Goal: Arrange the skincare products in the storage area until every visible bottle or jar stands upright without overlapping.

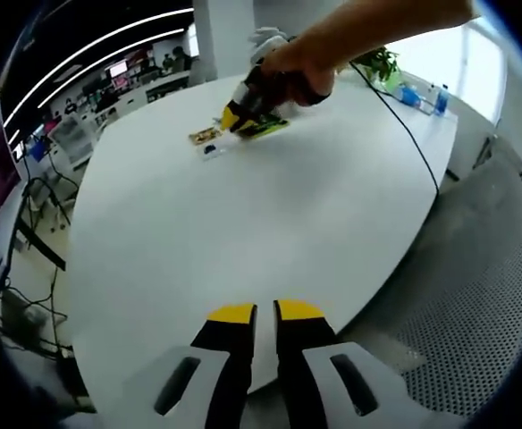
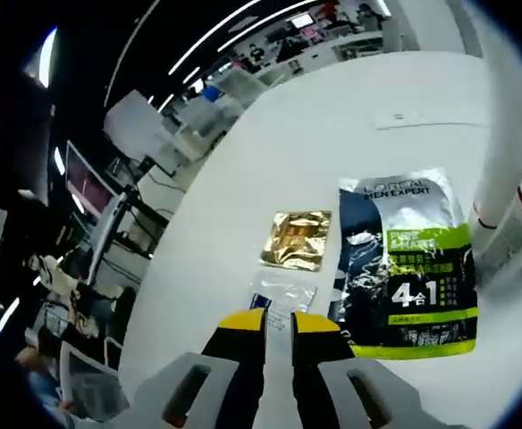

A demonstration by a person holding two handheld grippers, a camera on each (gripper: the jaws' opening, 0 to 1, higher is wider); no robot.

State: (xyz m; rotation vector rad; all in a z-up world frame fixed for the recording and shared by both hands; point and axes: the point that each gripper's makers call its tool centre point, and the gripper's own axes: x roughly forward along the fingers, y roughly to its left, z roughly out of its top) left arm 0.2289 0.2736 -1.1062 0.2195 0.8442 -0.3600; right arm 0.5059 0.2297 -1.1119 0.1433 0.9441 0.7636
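In the right gripper view a dark and green L'Oreal Men Expert pouch [image 2: 408, 259] lies flat on the white table [image 2: 350, 134]. A gold sachet [image 2: 297, 239] lies to its left. A small clear sachet [image 2: 283, 293] lies just ahead of my right gripper [image 2: 279, 320], whose jaws stand close together with nothing seen between them. White bottles [image 2: 502, 179] stand at the right edge. In the left gripper view my left gripper [image 1: 265, 311] hangs shut and empty over the near table edge. Far across the table a person's hand [image 1: 297, 67] holds the right gripper [image 1: 234, 114] over the pouch [image 1: 265, 128] and gold sachet [image 1: 205, 136].
A black cable [image 1: 404, 125] runs across the table's far right. A green plant [image 1: 377, 63] and plastic water bottles [image 1: 426, 96] sit at the far corner. A grey mesh chair [image 1: 475, 295] stands beside the near edge. Office desks and monitors [image 2: 91, 188] lie beyond the table.
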